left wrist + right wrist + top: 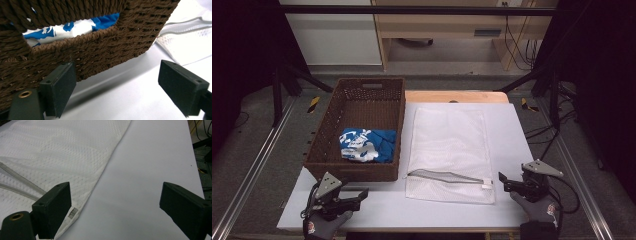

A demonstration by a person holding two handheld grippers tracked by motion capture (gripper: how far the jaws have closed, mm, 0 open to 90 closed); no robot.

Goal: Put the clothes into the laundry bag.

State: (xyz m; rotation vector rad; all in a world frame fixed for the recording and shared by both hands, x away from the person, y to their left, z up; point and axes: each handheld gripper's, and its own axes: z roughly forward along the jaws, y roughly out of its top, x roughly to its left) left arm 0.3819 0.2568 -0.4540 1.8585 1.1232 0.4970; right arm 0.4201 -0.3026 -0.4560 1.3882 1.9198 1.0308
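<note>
Both tongs, left tongs (pixel 362 194) and right tongs (pixel 502 181), are hovering wide open and empty; likely next: lifting the blue-and-white cloth (pixel 362 145) from the brown woven basket (pixel 328 123) toward the white mesh zip bag (pixel 449 150).

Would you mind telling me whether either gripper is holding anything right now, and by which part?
Nothing is held. The left gripper and the right gripper both have their jaws open over the table.

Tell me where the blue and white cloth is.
In the high view, the blue and white cloth lies inside the brown wicker basket, at its near end, left of the mesh bag.
</note>
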